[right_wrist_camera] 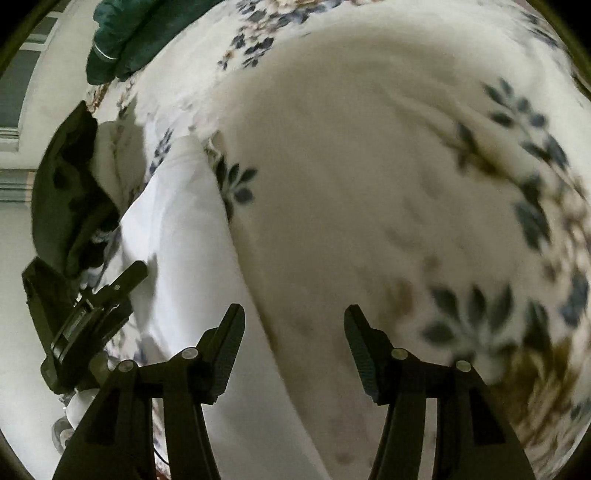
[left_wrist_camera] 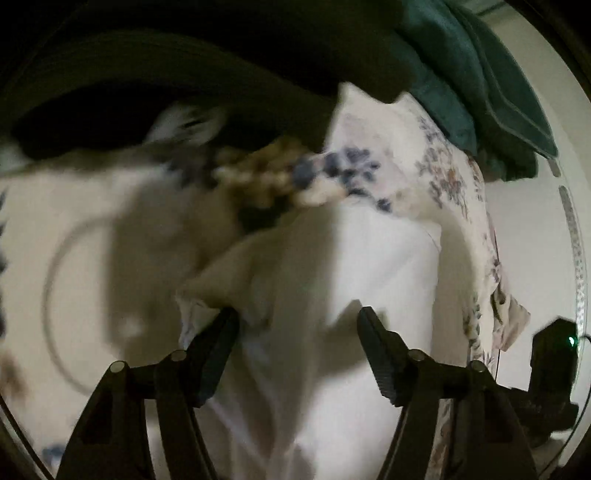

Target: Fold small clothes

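White garment (left_wrist_camera: 332,266) spread just ahead of the left gripper (left_wrist_camera: 297,321), jaws wide apart and gripping nothing, one fingertip (left_wrist_camera: 225,317) touching a cloth edge. Same white cloth (right_wrist_camera: 192,258) ahead-left of the right gripper (right_wrist_camera: 293,317), likewise spread and empty, floral sheet (right_wrist_camera: 369,177) ahead and rightward.

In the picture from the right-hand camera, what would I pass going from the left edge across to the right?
The other claw at the left edge → plain white garment → floral sheet with blue flowers filling the right side. The green cloth sits up top, out of this line.
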A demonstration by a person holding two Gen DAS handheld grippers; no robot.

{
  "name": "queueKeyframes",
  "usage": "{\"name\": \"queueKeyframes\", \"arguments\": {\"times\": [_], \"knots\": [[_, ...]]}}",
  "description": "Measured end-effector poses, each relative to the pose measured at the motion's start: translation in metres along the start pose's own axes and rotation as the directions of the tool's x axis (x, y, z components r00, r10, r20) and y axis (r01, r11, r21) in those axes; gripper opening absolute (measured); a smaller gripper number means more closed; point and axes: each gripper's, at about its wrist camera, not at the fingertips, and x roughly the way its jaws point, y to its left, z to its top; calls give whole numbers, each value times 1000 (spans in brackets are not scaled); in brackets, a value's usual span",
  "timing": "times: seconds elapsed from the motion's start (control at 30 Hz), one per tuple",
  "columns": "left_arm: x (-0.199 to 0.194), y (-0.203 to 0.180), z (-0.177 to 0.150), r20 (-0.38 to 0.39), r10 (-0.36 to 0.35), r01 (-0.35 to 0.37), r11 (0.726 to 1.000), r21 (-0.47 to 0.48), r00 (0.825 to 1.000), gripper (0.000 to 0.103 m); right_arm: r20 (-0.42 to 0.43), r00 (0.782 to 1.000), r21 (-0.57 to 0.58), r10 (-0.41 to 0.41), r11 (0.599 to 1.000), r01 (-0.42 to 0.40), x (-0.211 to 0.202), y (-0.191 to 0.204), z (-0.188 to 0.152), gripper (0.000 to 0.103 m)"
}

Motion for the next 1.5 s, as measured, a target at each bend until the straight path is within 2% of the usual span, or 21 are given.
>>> {"name": "queueKeyframes", "arguments": {"times": [0.03, 0.1, 0.13, 0.2, 0.33, 0.43, 0.5, 0.53, 0.73, 0.97, 1.0, 1.03, 1.07, 1.1, 1.17, 1.23, 1.27, 1.3, 1.33, 1.43, 1.5], "knots": [[-4, -3, -2, 13, -72, 72, 997, 14, 997, 1, -4, 1000, 1, 0, 1000, 0, 6, 0, 6, 58], [-14, -6, -1, 49, -205, 205, 979, 7, 978, 1, -9, 1000, 17, 3, 1000, -3, 15, -1, 12, 58], [-28, -3, -3, 95, -318, 319, 948, -3, 943, 1, -11, 1000, 28, 11, 1000, -11, 18, -3, 15, 58], [-36, 10, -1, 125, -385, 391, 920, -31, 915, 1, -11, 1000, 41, 21, 999, -20, 22, -4, 22, 58], [-16, 57, 0, 40, -226, 230, 960, -159, 973, 8, -3, 1000, 32, 30, 999, -30, 28, 2, 35, 58], [-29, 75, -5, 56, -179, 187, 964, -188, 982, 24, 2, 998, 24, 66, 998, -66, 29, 9, 43, 58], [-42, 75, -11, 86, -162, 175, 967, -183, 983, 44, 6, 993, 9, 116, 993, -116, 32, 16, 50, 59], [-49, 75, -14, 104, -138, 155, 972, -177, 985, 61, 3, 990, -4, 143, 990, -143, 34, 21, 53, 60], [-31, 73, -5, 45, -86, 93, 980, -176, 995, 64, -31, 970, -50, 239, 969, -241, 57, 48, 69, 62], [-6, 50, 4, 76, -193, 205, 955, -215, 978, 64, -66, 953, -19, 296, 954, -298, 74, 62, 77, 62], [-6, 46, 4, 74, -176, 188, 963, -194, 982, 62, -65, 950, -21, 304, 952, -306, 73, 64, 77, 62], [-5, 37, 3, 69, -158, 167, 974, -156, 985, 47, -69, 952, -26, 298, 953, -300, 74, 66, 75, 62], [-4, 33, 3, 66, -167, 175, 975, -136, 984, 9, -70, 953, -32, 293, 955, -296, 73, 67, 73, 62], [0, 27, 2, 53, -171, 177, 976, -124, 984, 7, -70, 954, -39, 292, 955, -295, 72, 66, 71, 61], [-9, 20, -1, 93, -251, 259, 961, -96, 964, 7, -66, 956, -52, 286, 956, -290, 72, 71, 70, 51], [-28, 17, -3, 145, -417, 429, 900, -73, 897, 7, -71, 952, -63, 298, 951, -303, 70, 72, 69, 45], [-34, 20, -4, 166, -456, 472, 879, -74, 874, 7, -68, 953, -68, 296, 951, -300, 68, 70, 69, 45], [-36, 23, -4, 175, -460, 478, 875, -77, 870, 7, -64, 957, -75, 283, 955, -288, 67, 70, 69, 45], [-31, 33, -3, 161, -438, 457, 883, -105, 884, 11, -65, 962, -78, 267, 959, -271, 68, 69, 70, 45], [-19, 70, -2, 56, -223, 230, 947, -223, 973, 20, -72, 960, -43, 272, 960, -275, 72, 63, 73, 46], [-27, 83, -3, 59, -218, 226, 945, -238, 974, 33, -75, 955, -33, 286, 957, -289, 73, 63, 74, 47]]}}
